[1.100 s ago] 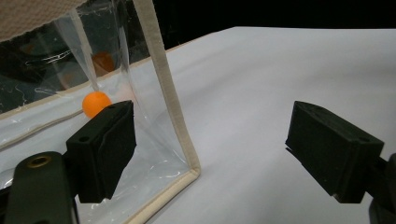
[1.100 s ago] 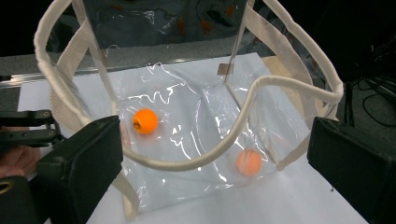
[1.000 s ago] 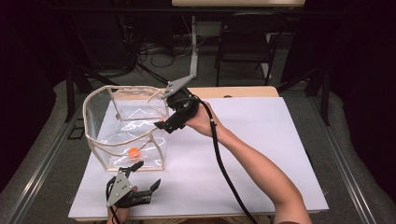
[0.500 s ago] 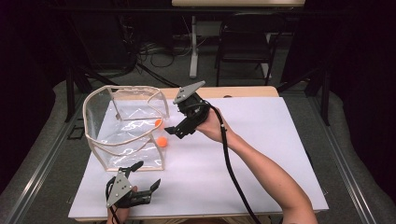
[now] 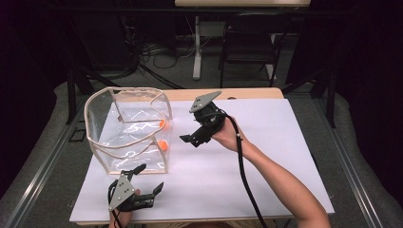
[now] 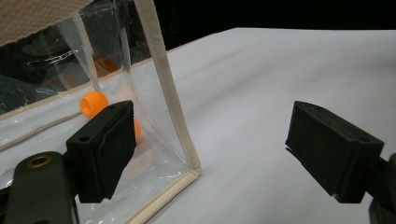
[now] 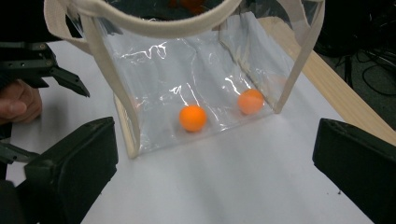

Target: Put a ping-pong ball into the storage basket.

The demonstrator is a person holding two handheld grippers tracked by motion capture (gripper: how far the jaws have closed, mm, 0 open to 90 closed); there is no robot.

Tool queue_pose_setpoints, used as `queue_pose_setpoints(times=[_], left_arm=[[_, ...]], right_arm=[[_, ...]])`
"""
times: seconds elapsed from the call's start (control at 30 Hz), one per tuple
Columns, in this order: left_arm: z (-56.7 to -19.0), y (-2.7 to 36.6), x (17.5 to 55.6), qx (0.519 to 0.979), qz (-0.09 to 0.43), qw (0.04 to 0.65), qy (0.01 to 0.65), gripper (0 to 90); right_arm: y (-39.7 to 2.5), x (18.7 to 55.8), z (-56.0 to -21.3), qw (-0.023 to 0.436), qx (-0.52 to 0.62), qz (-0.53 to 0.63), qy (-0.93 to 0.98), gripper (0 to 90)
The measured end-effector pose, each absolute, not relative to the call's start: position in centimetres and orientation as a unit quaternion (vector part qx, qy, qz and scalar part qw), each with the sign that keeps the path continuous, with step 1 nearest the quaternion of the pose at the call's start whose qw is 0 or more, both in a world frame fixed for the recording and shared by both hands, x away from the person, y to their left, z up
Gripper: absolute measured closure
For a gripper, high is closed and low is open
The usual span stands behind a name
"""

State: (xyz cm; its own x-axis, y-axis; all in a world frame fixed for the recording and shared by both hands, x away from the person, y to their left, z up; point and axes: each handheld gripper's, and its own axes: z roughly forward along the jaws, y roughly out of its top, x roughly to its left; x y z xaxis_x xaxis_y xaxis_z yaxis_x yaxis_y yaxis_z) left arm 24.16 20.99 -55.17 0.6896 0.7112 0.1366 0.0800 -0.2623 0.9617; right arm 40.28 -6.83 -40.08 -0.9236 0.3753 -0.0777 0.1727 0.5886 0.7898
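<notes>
White covering spans the table, with dark floor, cables and a chair beyond its far edge. On the left half of the table stands a clear plastic bag with cream trim, upright, its mouth open toward the ceiling and its long side running from near the front left toward the far middle. Two orange balls sit inside on the bag floor, one ball near the middle of the side wall and the other ball near a corner, a little apart from each other. At the front left edge, just in front of the bag's near corner, the left gripper rests low with its jaws spread wide, grasping nothing; in the left gripper view one jaw sits just beside the bag's bottom corner seam. To the right of the bag, the right gripper is raised above the table, jaws wide apart and empty, aimed at the bag's side. Right of that, the table lies bare to its right edge.
</notes>
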Motion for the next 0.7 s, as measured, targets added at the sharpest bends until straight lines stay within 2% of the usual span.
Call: queue_pose_setpoints(times=[0.7], left_arm=[[-55.2,21.0,24.1,0.74,0.29,0.546,0.267,15.8]], right_arm=[[-10.1,38.5,-42.6,0.121,0.171,0.42,0.883,0.0]])
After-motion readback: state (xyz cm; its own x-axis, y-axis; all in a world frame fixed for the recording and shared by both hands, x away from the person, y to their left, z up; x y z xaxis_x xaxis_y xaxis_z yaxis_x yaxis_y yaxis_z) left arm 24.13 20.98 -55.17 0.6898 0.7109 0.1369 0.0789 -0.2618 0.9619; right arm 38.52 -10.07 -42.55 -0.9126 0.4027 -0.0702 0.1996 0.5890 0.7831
